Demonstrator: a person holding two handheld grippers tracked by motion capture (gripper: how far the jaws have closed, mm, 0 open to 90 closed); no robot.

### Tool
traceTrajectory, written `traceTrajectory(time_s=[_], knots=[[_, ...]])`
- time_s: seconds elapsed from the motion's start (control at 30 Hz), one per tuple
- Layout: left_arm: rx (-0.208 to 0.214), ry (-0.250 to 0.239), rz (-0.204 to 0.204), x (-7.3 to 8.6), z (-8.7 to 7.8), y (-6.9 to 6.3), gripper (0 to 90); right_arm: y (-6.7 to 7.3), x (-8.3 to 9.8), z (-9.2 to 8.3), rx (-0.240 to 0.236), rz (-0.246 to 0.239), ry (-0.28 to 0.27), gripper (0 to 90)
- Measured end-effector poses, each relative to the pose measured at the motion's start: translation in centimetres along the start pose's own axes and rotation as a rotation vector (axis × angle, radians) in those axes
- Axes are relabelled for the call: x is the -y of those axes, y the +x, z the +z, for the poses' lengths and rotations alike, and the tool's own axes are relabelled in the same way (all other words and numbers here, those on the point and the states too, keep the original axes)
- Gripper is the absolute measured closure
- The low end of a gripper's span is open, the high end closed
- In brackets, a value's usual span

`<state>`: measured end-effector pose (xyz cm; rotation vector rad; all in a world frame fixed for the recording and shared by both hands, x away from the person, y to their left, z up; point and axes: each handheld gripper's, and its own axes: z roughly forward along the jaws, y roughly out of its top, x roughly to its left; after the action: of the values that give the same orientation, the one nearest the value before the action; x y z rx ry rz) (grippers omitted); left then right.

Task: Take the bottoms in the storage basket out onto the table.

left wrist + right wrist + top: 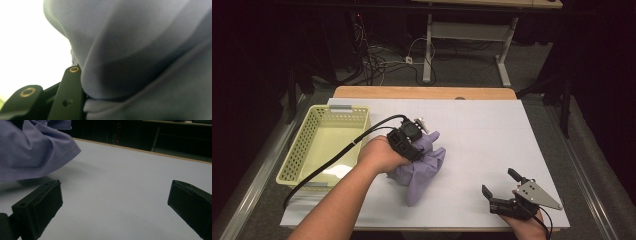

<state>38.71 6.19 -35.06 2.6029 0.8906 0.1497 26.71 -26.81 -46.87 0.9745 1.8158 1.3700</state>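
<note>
A crumpled purple cloth (422, 169) lies bunched on the white table cover (492, 130), left of centre. My left gripper (416, 149) points down into the top of it, with a hand wrapped around its body. In the left gripper view the cloth (140, 50) bulges tight against the one black finger (68, 95) that shows; the other jaw is buried in fabric. My right gripper (498, 181) rests low near the front right edge, open and apart from the cloth. In the right gripper view, bare table lies between the wide-spread jaws of the right gripper (115, 188), and the cloth's hem (30, 152) hangs at upper left.
A pale yellow perforated basket (337, 110) stands at the table's left side, close to the left forearm. The left gripper's cable (337, 155) trails across the basket's near corner. A wooden table edge (422, 92) runs along the back. Dark floor with cables and desk legs lies beyond.
</note>
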Motion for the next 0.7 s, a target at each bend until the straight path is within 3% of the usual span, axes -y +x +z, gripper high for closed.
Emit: traceTrajectory(time_s=[0.2, 0.33, 0.4, 0.43, 0.63, 0.7], knots=[[0.024, -0.119, -0.041, 1.2, 1.5, 0.6, 62.0, 0.0, 0.0, 0.0, 0.001, 0.002, 0.000, 0.3], [0.018, -0.173, -0.032, 2.2, 2.8, 0.9, 62.0, 0.0, 0.0, 0.0, 0.000, -0.004, 0.002, 0.3], [0.012, -0.231, -0.037, 2.9, 3.7, 1.0, 62.0, 0.1, 0.1, 0.1, 0.000, -0.006, 0.004, 0.3], [0.012, -0.231, -0.037, 2.9, 3.7, 1.0, 62.0, 0.1, 0.1, 0.1, 0.000, -0.006, 0.004, 0.3], [0.044, -0.322, -0.047, 3.8, 5.4, 0.8, 61.9, 0.2, 0.1, 0.2, -0.006, -0.013, 0.010, 0.3], [0.057, -0.382, -0.035, 4.3, 6.2, 0.5, 61.2, 0.3, 0.2, 0.2, -0.007, -0.016, 0.011, 0.3]])
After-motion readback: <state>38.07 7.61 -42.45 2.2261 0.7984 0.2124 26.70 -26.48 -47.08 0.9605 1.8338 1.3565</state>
